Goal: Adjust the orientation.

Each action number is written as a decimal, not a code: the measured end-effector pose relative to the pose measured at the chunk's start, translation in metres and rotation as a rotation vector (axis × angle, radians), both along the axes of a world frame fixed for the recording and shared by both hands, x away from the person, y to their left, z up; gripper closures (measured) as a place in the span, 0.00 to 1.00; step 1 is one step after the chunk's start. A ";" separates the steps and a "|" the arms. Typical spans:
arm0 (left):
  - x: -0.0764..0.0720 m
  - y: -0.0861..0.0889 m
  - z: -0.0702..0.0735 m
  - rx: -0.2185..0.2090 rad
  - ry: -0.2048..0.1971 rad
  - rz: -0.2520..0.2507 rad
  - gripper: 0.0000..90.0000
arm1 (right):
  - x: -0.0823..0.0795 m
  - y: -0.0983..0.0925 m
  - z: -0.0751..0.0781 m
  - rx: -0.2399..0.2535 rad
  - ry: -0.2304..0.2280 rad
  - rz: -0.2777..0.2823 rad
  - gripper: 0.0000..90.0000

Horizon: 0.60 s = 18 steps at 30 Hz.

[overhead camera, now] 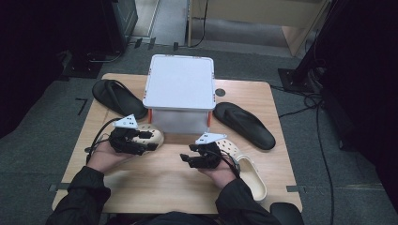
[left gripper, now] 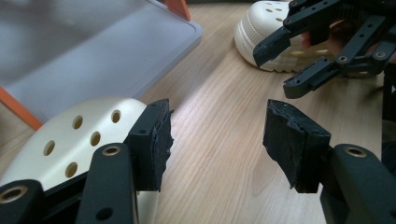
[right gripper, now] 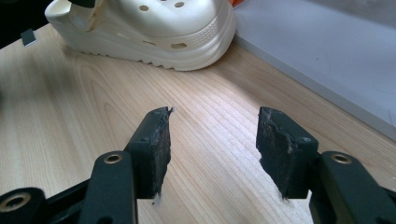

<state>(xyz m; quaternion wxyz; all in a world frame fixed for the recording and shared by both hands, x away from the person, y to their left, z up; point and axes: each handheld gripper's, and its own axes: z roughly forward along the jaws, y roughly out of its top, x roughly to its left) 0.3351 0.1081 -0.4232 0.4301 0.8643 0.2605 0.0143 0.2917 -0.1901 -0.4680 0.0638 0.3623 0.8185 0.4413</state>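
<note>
Left hand-held gripper (overhead camera: 141, 149), right hand-held gripper (overhead camera: 187, 159): jaws apart, empty | cream clogs (overhead camera: 157, 136) beside each | white lidded box (overhead camera: 178, 82) between black sandals (overhead camera: 245, 123) | wooden surface (overhead camera: 164, 180), grey carpet

A lab-like recording room: a bare wooden worktop (overhead camera: 159, 187) on grey carpet (overhead camera: 42, 140), black stand bases (overhead camera: 293, 77) and loose cables (overhead camera: 319, 122) around it.

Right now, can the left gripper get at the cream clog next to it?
Probably yes: the left gripper is open and empty, the cream clog lies right beside its jaws, and the bare table leaves the way free.
</note>
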 end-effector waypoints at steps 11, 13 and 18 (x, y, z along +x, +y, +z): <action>0.000 0.002 0.003 0.015 -0.002 -0.004 0.45 | -0.001 -0.001 0.001 0.006 0.005 0.013 0.51; 0.000 0.003 0.004 0.010 -0.003 -0.001 0.45 | -0.001 0.000 0.000 0.001 0.005 0.017 0.51; -0.002 0.009 0.006 0.009 -0.006 0.006 0.45 | -0.001 0.001 0.001 0.003 0.005 0.023 0.51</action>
